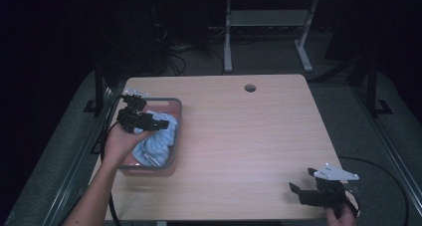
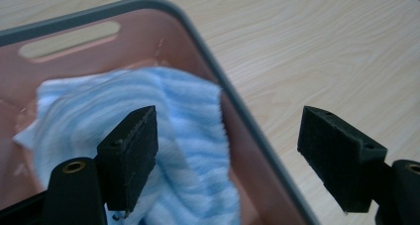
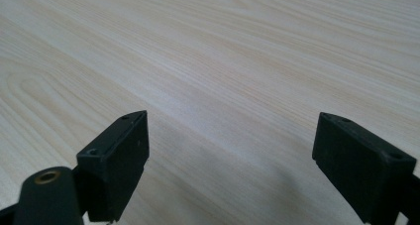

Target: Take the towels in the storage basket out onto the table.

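Right gripper: nearest my camera, fingers apart over bare tabletop, holding nothing. Basket: pink, grey-rimmed, at the tabletop's left side. Left gripper: fingers apart over the basket. Towel: blue-striped terry, crumpled inside basket; I judge it light, soft, limp; pinch a raised fold.

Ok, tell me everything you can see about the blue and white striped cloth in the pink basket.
The blue and white striped terry-looking cloth lies crumpled in the pink plastic basket with a grey rim, at the table's left side. It looks soft and fluffy, bunched rather than folded, with one hemmed edge towards the basket's right wall. The left gripper hangs open over it, one jaw above the cloth, the other beyond the rim; whether it touches the cloth is unclear.
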`<state>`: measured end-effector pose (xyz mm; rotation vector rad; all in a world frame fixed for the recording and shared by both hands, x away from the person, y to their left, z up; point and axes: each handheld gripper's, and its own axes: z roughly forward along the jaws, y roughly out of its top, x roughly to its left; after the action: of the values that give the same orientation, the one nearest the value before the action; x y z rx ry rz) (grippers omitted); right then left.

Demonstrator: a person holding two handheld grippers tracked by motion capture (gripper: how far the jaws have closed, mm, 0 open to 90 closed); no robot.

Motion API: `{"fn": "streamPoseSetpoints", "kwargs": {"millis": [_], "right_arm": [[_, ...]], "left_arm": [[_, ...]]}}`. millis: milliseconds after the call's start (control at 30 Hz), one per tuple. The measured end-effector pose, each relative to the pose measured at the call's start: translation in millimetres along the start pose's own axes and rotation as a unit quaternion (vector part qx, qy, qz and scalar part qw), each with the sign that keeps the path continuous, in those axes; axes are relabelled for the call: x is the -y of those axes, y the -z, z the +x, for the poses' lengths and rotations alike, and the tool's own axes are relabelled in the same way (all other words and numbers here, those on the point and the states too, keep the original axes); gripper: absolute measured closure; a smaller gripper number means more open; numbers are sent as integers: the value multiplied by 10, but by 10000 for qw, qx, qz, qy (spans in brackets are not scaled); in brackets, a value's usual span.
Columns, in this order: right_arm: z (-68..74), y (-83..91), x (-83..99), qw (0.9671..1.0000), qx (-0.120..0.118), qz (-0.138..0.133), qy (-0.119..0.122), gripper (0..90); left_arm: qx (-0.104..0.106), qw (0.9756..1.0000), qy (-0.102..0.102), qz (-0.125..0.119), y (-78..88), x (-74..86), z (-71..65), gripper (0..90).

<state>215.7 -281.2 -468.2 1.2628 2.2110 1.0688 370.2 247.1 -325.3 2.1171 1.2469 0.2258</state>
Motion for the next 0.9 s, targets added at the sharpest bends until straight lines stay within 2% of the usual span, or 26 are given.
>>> {"fn": "streamPoseSetpoints", "kwargs": {"millis": [233, 367, 600, 633, 667, 700, 867, 900], "right_arm": [[8, 5, -4, 10000, 3, -3, -5, 138], [10, 8, -8, 10000, 2, -20, 8, 138], [12, 15, -6, 10000, -15, -33, -4, 137], [8, 18, -8, 10000, -11, -44, 12, 137], [8, 18, -8, 10000, -11, -44, 12, 137], [3, 23, -8, 10000, -11, -57, 17, 137], [4, 28, -7, 10000, -13, -56, -9, 138], [5, 31, -10, 10000, -8, -59, -26, 138]], "left_arm": [[-186, 9995, 242, 61, -21, 82, 147, 236], [-216, 9990, 387, 114, -59, 117, 206, 235], [-354, 9971, 594, 331, -184, 172, 271, 236], [-429, 9965, 555, 459, -241, 183, 272, 236], [-429, 9965, 555, 459, -241, 183, 272, 236], [-454, 9958, 556, 567, -296, 191, 273, 236], [-517, 9943, 629, 692, -396, 201, 281, 237], [-568, 9926, 640, 860, -463, 210, 284, 239]]}}
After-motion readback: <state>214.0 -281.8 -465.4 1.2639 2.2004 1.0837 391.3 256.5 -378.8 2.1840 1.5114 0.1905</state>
